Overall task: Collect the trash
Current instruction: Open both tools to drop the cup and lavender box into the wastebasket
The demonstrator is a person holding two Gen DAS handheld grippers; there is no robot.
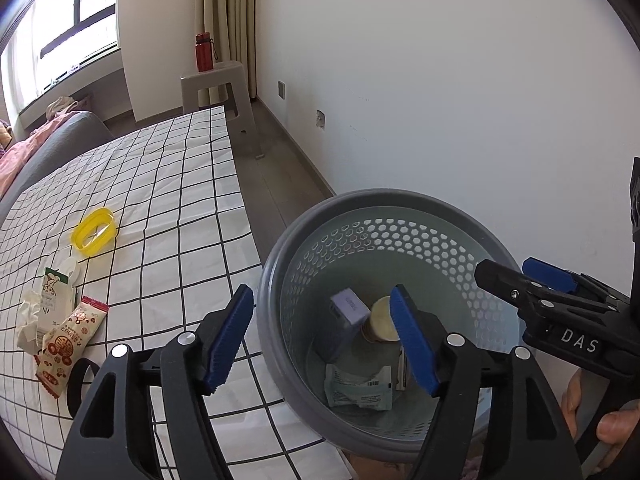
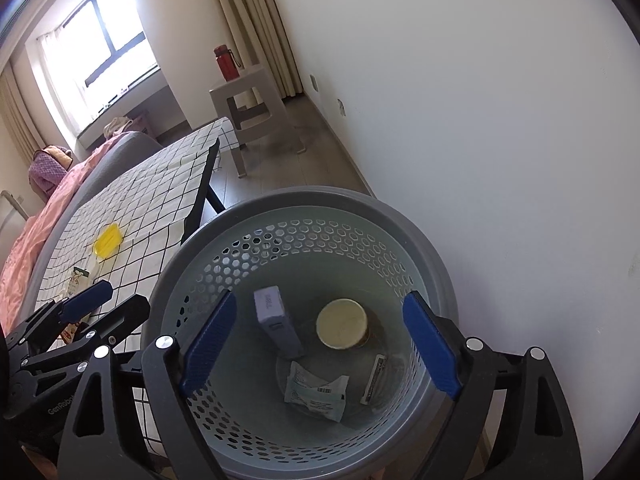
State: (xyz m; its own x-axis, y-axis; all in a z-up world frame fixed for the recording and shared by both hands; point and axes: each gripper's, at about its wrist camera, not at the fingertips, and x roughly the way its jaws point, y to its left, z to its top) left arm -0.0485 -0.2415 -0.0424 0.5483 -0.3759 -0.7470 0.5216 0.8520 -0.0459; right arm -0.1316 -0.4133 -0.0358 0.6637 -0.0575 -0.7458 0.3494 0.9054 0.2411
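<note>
Legible markings:

- "DAS": white capitals on a small label on the black body of the right tongs [image 1: 504,276], left wrist view.
- "GenRobo…": pale lettering along the black frame of the left tongs [image 2: 116,304], right wrist view; the final letters are cut off.
- Barcode: printed on the pale green wrapper [image 2: 318,394] inside the grey bin [image 2: 430,240]; digits too small to read.
- Red snack packet [image 1: 70,342] on the counter [image 1: 172,184]: printed characters present, not legible.

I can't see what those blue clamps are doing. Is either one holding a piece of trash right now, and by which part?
Nothing is held. The left gripper and the right gripper both hang open over the bin, nothing between their fingers.
</note>
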